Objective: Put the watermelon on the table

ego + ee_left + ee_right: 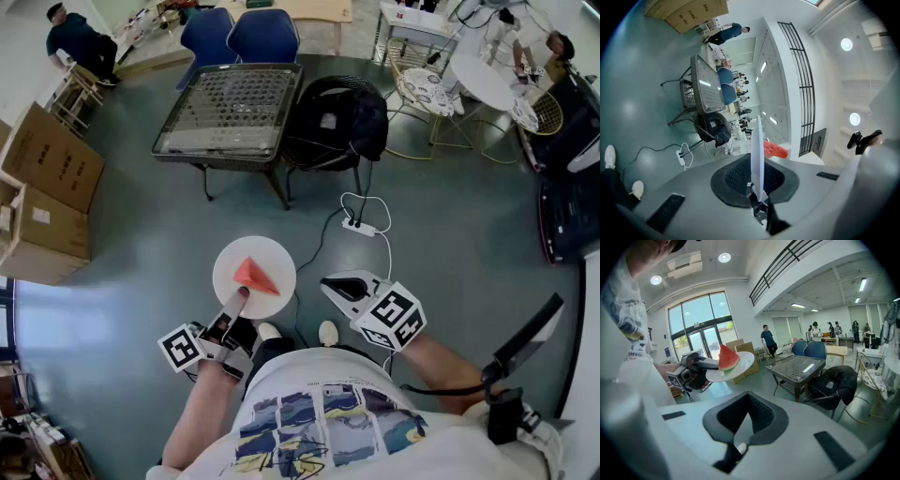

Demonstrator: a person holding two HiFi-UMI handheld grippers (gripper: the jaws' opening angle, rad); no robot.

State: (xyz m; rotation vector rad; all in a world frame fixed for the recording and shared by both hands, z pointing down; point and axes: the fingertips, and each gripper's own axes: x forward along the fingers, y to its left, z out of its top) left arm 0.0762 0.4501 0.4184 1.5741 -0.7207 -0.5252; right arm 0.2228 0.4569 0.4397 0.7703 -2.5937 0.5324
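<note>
Watermelon (255,275) belongs on the far mesh table (230,108), but it rides a white plate (232,265) held in the air near the person. Left gripper (234,302) jaws pinch the plate's rim; right gripper (330,283) jaws stand narrow, empty. Probably best carried level and slowly.

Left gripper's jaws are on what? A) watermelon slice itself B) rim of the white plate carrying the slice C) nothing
B: the left gripper has its jaws closed on the rim of the white plate, with the watermelon slice lying on it.
</note>
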